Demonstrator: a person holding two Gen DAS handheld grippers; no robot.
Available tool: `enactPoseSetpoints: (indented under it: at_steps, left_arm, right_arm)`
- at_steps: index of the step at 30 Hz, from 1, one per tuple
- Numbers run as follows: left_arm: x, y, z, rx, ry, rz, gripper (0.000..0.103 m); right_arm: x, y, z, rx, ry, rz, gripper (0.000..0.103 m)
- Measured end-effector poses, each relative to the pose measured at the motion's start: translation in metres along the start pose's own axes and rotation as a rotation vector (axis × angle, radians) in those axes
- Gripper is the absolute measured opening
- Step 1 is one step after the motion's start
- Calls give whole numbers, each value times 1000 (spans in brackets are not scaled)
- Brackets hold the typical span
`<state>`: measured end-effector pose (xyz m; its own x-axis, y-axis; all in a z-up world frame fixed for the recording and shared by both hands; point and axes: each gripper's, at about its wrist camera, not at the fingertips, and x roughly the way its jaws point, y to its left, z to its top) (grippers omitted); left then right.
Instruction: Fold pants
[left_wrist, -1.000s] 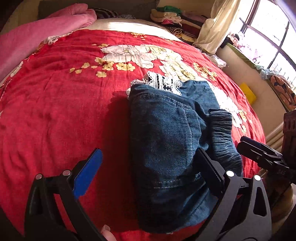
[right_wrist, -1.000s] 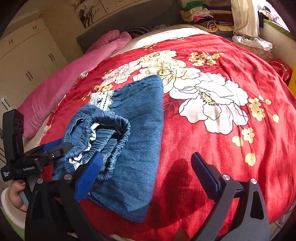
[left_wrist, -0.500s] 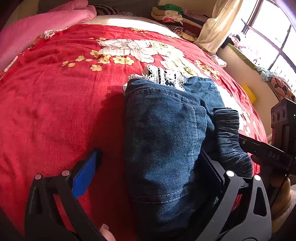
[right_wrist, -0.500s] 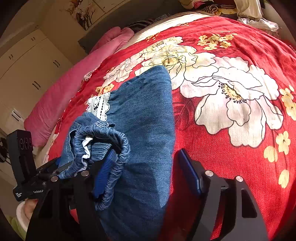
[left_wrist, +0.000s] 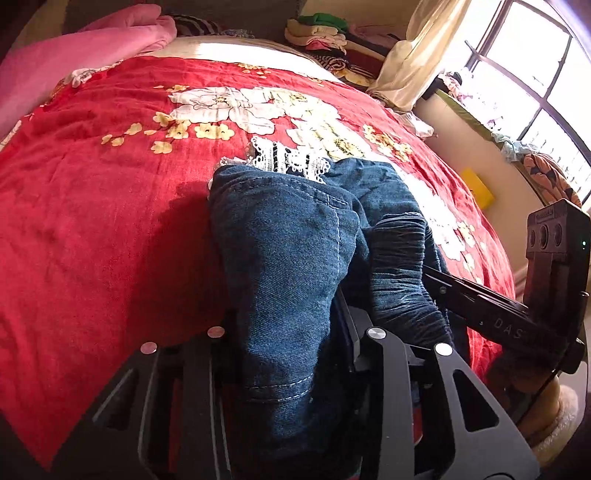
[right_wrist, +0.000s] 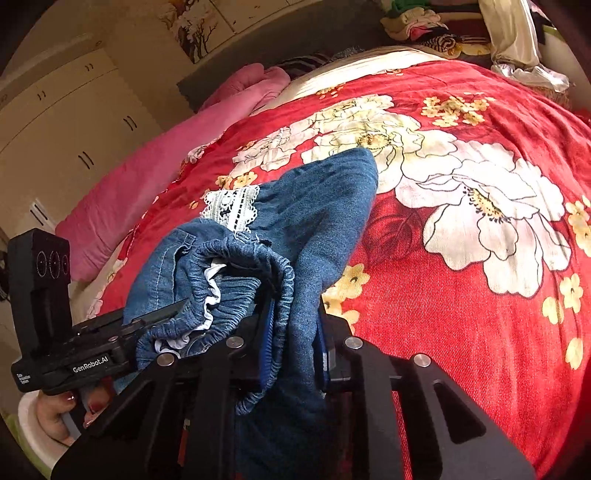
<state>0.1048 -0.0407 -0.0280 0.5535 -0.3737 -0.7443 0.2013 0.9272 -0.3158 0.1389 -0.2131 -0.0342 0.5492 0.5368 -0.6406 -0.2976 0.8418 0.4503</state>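
Note:
Blue denim pants (left_wrist: 295, 236) with a white lace trim (left_wrist: 284, 162) lie folded on a red flowered bedspread (left_wrist: 103, 221). My left gripper (left_wrist: 291, 332) is shut on the near left edge of the pants. My right gripper (right_wrist: 295, 332) is shut on the elastic waistband (right_wrist: 269, 266) and the layer under it, at the near right edge. Each gripper shows in the other's view: the right one at the right (left_wrist: 480, 299), the left one at the left (right_wrist: 110, 332). The near ends of the pants are raised between the jaws.
A pink quilt (right_wrist: 155, 170) lies along the far left of the bed. A pile of folded clothes (left_wrist: 325, 33) sits at the head. A window (left_wrist: 535, 85) and a curtain (left_wrist: 424, 51) are at the right. White wardrobes (right_wrist: 66, 118) stand behind.
Both grippers went from open to shut on the near edge of the pants. They moved in over the denim, and the near edge now bunches up between the jaws.

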Motion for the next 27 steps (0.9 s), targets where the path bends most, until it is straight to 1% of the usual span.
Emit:
enactPoseSetpoints:
  at_steps: [2, 8, 13, 20, 27]
  left_arm:
    - [-6, -3, 3, 1, -11, -11, 22]
    - [-22, -9, 17, 14, -54, -22, 22]
    - [-30, -10, 40, 27, -94, -16, 22]
    - [-25, -7, 78, 44, -136, 6, 22]
    - [-7, 3, 102, 42, -149, 37, 22]
  right_arm:
    - [-5, 7, 2, -23, -18, -4, 16]
    - [-20, 23, 19, -75, -70, -3, 16]
    - [-23, 30, 43, -108, -102, -7, 16]
    - [-8, 31, 84, -128, -131, -22, 16]
    - [16, 25, 114, -121, -131, -42, 16]
